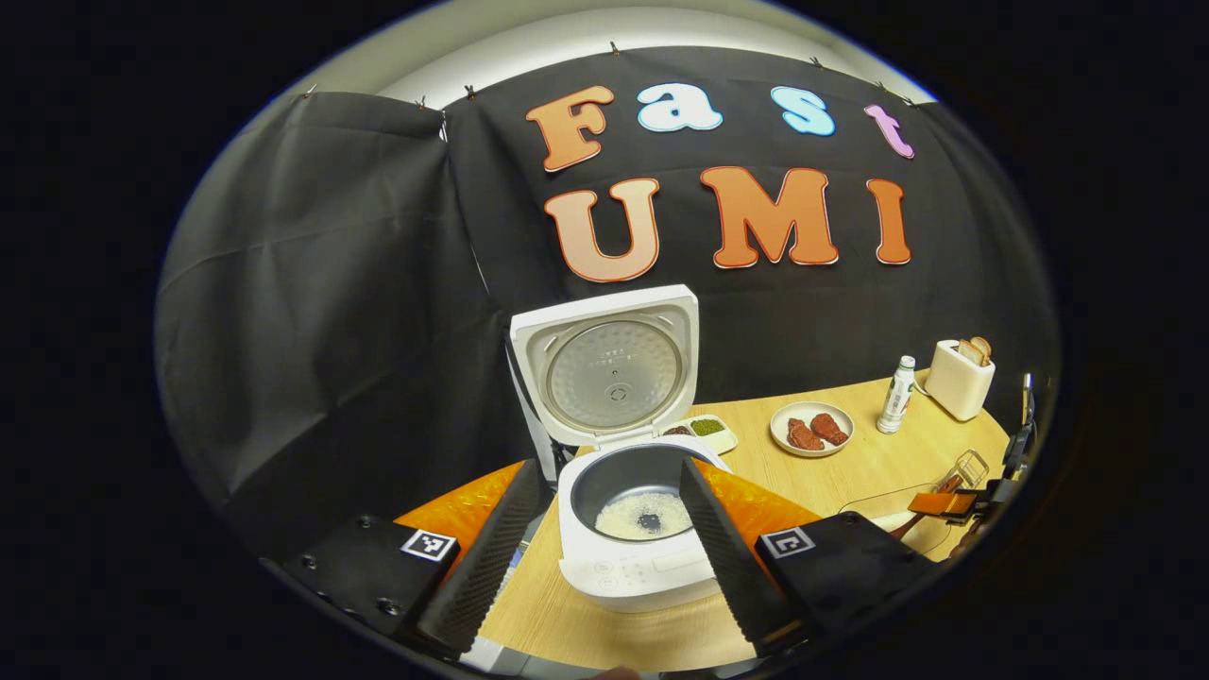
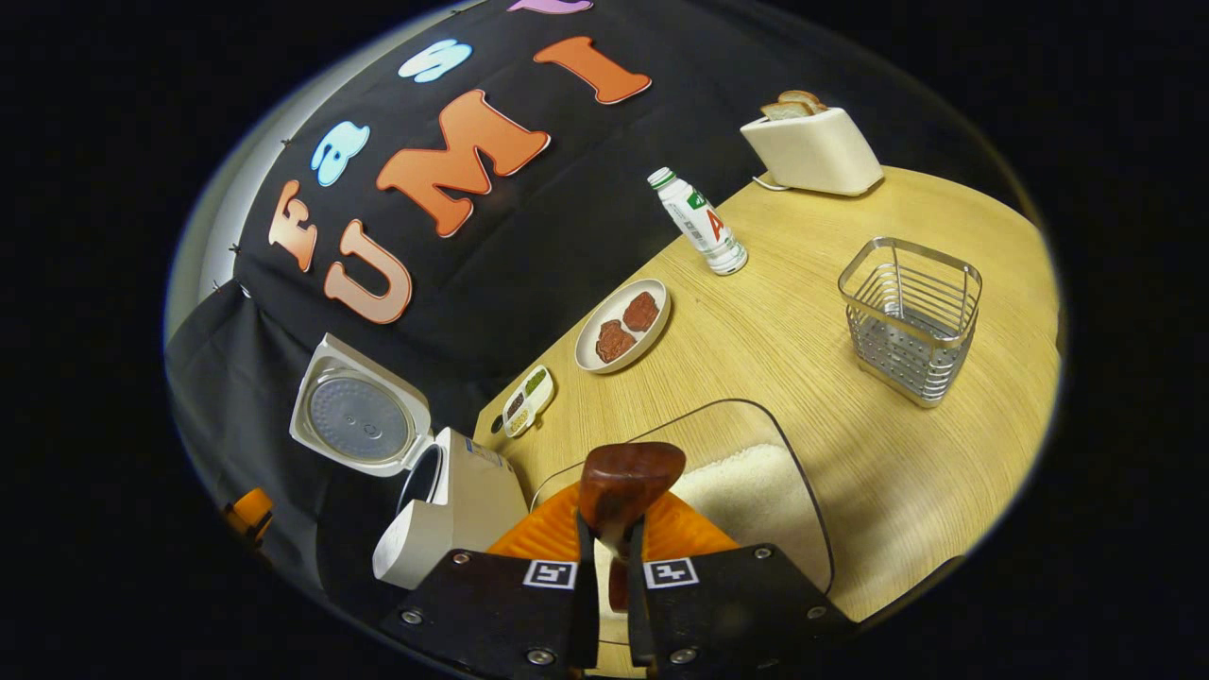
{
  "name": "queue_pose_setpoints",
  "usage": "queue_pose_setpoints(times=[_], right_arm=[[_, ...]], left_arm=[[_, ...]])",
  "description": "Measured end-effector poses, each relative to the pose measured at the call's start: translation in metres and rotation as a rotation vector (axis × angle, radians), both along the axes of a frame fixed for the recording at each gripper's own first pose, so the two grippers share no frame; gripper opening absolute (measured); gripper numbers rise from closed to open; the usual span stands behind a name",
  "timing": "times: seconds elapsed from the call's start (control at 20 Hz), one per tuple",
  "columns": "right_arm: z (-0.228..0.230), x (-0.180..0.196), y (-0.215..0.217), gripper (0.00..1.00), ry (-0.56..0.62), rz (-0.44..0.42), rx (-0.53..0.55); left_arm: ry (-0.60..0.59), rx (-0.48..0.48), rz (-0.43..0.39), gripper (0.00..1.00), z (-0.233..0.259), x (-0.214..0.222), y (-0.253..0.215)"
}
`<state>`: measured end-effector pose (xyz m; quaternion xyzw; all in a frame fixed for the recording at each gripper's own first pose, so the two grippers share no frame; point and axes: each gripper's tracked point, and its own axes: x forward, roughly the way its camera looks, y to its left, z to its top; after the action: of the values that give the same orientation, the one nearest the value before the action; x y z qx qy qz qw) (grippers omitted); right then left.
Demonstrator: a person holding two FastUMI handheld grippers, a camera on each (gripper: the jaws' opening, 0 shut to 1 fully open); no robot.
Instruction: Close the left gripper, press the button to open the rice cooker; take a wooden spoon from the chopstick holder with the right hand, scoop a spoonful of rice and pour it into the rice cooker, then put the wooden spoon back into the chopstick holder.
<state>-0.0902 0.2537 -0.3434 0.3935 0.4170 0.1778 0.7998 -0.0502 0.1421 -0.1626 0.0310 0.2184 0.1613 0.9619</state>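
The right gripper [image 2: 604, 567] is seen pinched on the handle of the wooden spoon [image 2: 628, 486], both fingers pressed against it, with the bowl of the spoon projecting forward. The spoon is judged light, stiff and non-fragile; its smooth wood may be somewhat slippery, so a firm hold on the handle, close behind the bowl, is advised to prevent rotation during scooping. Just beyond the spoon, a clear rice container [image 2: 756, 491] is found on the table [image 2: 945, 453], with white rice visible inside. The rice is loose and is expected to spill if the spoon is tilted. The chopstick holder [image 2: 909, 319], a wire basket, stands farther off to the right.

The left gripper [image 1: 604, 548] is held spread, gripping nothing. Between its fingers the rice cooker [image 1: 642, 548] is seen, lid [image 1: 609, 364] raised upright, with some rice already lying in the inner pot [image 1: 614, 477]. The button step is therefore judged complete.
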Motion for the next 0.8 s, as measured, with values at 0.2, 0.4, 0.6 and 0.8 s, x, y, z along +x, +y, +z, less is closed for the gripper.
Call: queue_pose_setpoints(times=[0.2, 0.4, 0.6, 0.8], right_arm=[[0.009, 0.019, -0.008, 0.12, 0.003, -0.058, 0.075], [0.017, 0.033, -0.021, 0.12, 0.005, -0.095, 0.153], [0.032, 0.047, -0.031, 0.12, 0.006, -0.128, 0.248], [0.051, 0.062, -0.040, 0.12, 0.025, -0.187, 0.364]], left_arm=[[-0.004, 0.007, 0.003, 0.99, 0.002, 0.000, 0.003], [0.001, 0.005, 0.000, 0.99, 0.001, 0.003, 0.003], [-0.001, 0.002, -0.008, 0.99, 0.001, 0.008, 0.000], [-0.007, 0.001, -0.019, 0.99, 0.002, 0.012, -0.004]])
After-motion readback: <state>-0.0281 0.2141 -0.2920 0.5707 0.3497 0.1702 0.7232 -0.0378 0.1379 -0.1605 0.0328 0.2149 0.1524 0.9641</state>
